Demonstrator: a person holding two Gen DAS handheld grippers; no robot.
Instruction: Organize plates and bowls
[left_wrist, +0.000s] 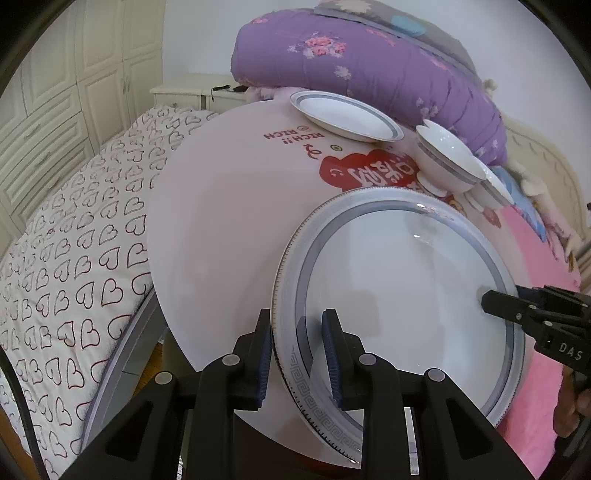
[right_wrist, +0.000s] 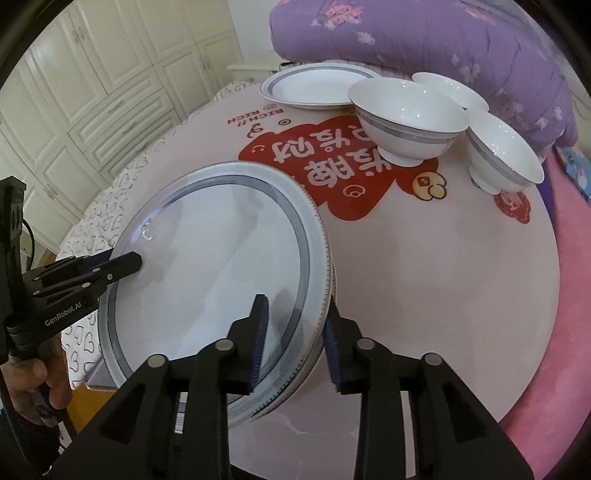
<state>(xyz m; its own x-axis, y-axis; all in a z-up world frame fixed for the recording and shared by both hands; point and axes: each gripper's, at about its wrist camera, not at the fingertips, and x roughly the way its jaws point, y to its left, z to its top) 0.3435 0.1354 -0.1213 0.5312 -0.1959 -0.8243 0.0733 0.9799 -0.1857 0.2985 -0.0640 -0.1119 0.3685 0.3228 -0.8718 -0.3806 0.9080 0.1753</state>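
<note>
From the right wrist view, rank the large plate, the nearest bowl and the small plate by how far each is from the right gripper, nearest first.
1. Large plate: its rim sits between the right gripper fingers, bottom of the view.
2. Nearest bowl: mid-table, upper right.
3. Small plate: far table edge, by the purple quilt.

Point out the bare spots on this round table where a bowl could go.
Free: the pink tabletop between the large grey-rimmed plate and the three white bowls, and the left stretch. Crowded: the far edge, with the small plate and bowls.
</note>
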